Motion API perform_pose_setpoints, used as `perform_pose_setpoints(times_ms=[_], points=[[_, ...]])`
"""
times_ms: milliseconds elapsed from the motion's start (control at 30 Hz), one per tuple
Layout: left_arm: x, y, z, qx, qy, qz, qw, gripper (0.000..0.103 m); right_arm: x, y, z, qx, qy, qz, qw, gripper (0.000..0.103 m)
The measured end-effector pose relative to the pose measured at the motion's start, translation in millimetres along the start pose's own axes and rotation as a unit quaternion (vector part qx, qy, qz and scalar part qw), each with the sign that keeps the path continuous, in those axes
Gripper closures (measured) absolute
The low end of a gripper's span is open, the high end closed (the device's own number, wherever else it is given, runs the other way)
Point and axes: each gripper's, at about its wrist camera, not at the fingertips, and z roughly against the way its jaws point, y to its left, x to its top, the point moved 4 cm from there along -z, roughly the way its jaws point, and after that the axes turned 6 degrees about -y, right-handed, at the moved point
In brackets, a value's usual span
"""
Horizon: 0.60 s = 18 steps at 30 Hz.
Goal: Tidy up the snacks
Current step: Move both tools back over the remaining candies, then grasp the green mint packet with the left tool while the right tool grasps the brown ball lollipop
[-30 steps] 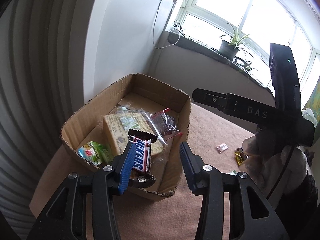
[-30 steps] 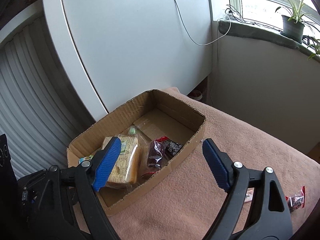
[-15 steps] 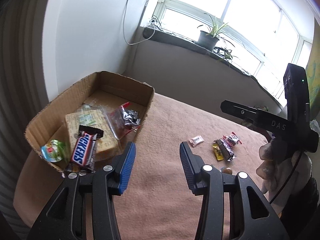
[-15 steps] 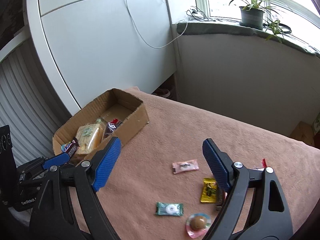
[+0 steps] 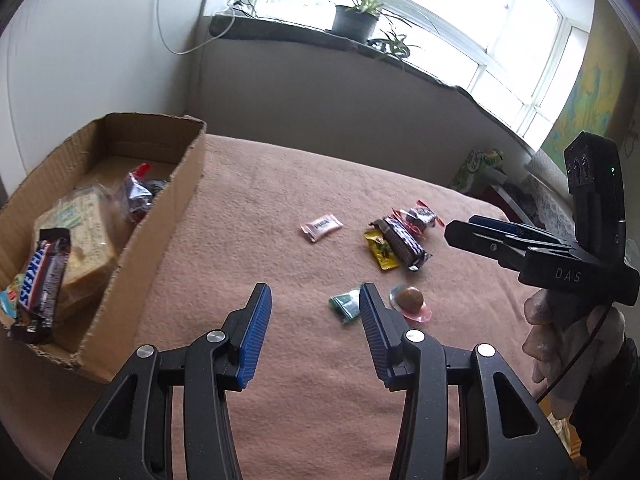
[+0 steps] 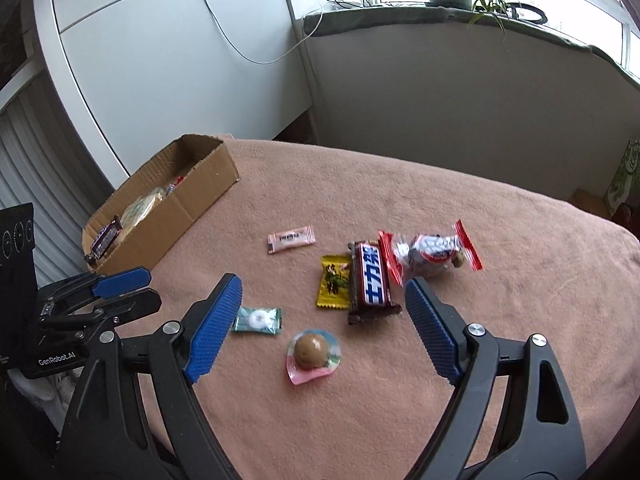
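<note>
A cardboard box at the left holds a Snickers bar, a cracker pack and other wrapped snacks. Loose on the pink cloth lie a pink candy, a yellow packet, a dark chocolate bar, a red-ended clear bag, a green mint and a round brown sweet. My left gripper is open and empty, right of the box. My right gripper is open and empty above the loose snacks.
The cloth-covered table ends at the far side near a grey wall. A white cabinet stands behind the box. A potted plant sits on the window sill. The right gripper shows at the right of the left wrist view.
The Snickers bar has left my left gripper and now lies in the box. Both grippers have swung right, away from the box and towards the loose snacks.
</note>
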Motion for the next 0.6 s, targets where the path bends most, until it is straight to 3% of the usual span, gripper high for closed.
perform_pose_setpoints(times_ms=[133,300,600], points=[[-5,-9,-18,-0.008,0.024,-0.019,0.9995,0.059,-19,-3,-7,0.006,0.01,-0.017,1.0,0.017],[-9,-22,-35,-0.021,0.049,-0.051,0.9973,0.059,-33,1,-21,0.02,0.032,-0.019,0.999,0.041],[-14,-30,-61,-0.018,0.084,-0.124,0.9885,0.059,-43,9,-40,0.025,0.053,-0.005,0.998,0.049]])
